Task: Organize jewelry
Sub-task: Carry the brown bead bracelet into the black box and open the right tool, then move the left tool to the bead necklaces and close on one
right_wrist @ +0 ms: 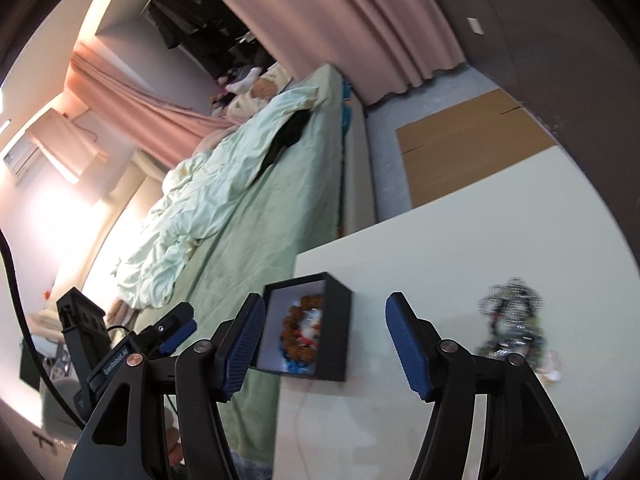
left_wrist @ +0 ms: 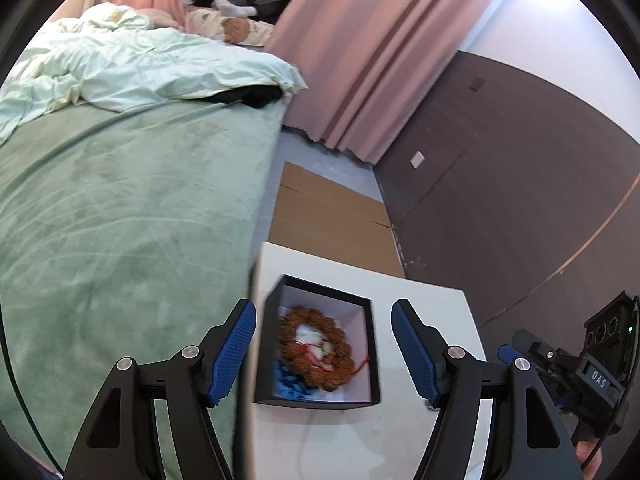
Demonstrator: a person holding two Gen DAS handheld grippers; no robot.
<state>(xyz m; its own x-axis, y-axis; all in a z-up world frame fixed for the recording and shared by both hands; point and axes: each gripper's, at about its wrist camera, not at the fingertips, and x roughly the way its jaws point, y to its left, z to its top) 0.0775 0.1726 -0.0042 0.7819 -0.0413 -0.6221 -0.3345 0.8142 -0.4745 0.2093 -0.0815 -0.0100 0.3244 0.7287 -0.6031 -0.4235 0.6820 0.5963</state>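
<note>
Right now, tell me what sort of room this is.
Most likely a bedroom: a bed with a rumpled duvet, pink curtains, and a white table holding a black jewelry box.

Left two-finger gripper with black linkage arms and blue ribbed pads (left_wrist: 323,350): lower centre of the left wrist frame, jaws spread wide, nothing between the pads. Right two-finger gripper of the same black-and-blue build (right_wrist: 325,346): lower centre of the right wrist frame, jaws likewise spread wide, pads clear of contact. Each gripper visible at the other frame's lower edge.
</note>
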